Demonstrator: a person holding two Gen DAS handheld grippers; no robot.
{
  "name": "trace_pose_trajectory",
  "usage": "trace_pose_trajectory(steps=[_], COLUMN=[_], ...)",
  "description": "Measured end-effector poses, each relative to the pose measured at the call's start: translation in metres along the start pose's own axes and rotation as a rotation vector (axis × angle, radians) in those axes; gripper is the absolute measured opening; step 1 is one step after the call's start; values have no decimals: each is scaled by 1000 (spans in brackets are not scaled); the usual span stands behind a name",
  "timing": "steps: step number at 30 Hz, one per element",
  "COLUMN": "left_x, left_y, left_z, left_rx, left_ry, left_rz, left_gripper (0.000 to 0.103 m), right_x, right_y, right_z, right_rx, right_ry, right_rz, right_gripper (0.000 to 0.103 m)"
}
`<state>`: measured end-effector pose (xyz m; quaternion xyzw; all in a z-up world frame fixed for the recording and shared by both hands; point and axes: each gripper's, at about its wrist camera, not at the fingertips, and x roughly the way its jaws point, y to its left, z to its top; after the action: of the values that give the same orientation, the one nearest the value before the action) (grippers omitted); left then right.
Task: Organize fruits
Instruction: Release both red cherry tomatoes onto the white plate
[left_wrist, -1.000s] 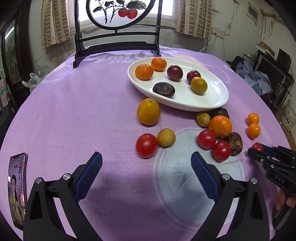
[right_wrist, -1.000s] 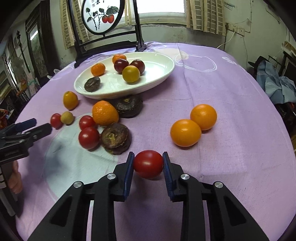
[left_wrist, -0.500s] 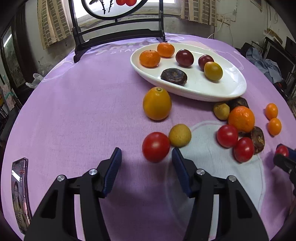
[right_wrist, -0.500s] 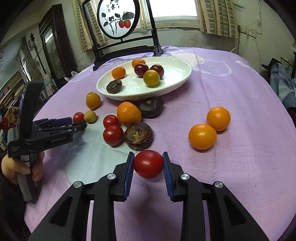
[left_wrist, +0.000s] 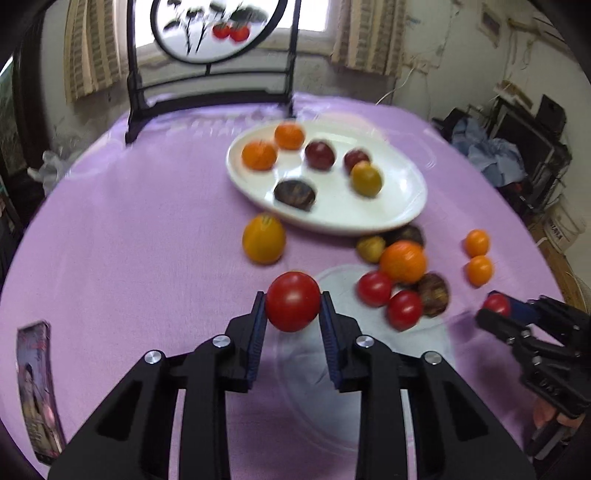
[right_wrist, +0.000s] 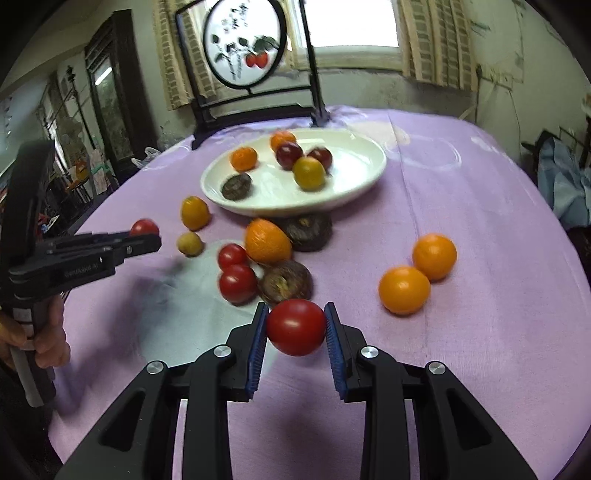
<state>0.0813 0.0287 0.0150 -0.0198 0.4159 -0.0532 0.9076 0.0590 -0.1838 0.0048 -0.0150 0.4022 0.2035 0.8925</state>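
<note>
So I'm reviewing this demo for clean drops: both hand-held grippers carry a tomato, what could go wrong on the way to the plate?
1. The left hand-held gripper and right hand-held gripper each pinch a round red tomato at its sides only; either could slip or bruise.
2. Both head for one white plate and might collide.
3. The plate already holds six fruits; a dropped tomato may roll or knock them.
</note>
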Motion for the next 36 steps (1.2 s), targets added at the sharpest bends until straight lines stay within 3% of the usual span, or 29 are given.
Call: trace_pose_trajectory(steps=[4,8,14,18,21,23,24,25,27,30,36], left_x=[-16,-3,63,98,115,118,115,109,97,84,52], left_y=[-10,-15,-1,11,17,21,21,19,12,4,5], left_z=[29,62,98,108,113,115,116,118,118,117,86], left_rx=[22,11,-100,-146,-148,-154,-153,-145,-107,-72,-107], left_ry=[-59,-102,-24,41,60,50,25,-13,-67,-56,-41], left_rz=[-18,45,124,108,137,148,145,151,150,145,99], left_gripper=[28,28,28,28,28,56,80,91,92,94,96], right_x=[-9,0,48,81,101,111,114,113,108,95,60], right_y=[18,29,31,22,12,5,3,1,-2,-5,-3], right_z=[25,63,98,106,109,109,109,108,107,108,101], right_rx=[-68,-102,-99,-71,-37,-7,8,19,25,52,58], right_ry=[-53,-98,-62,-14,16,48,58,53,37,22,-19], right_rz=[11,9,-26,-43,-39,-21,-13,-10,-3,21,34], right_gripper=[31,31,31,31,32,33,35,42,46,47,56])
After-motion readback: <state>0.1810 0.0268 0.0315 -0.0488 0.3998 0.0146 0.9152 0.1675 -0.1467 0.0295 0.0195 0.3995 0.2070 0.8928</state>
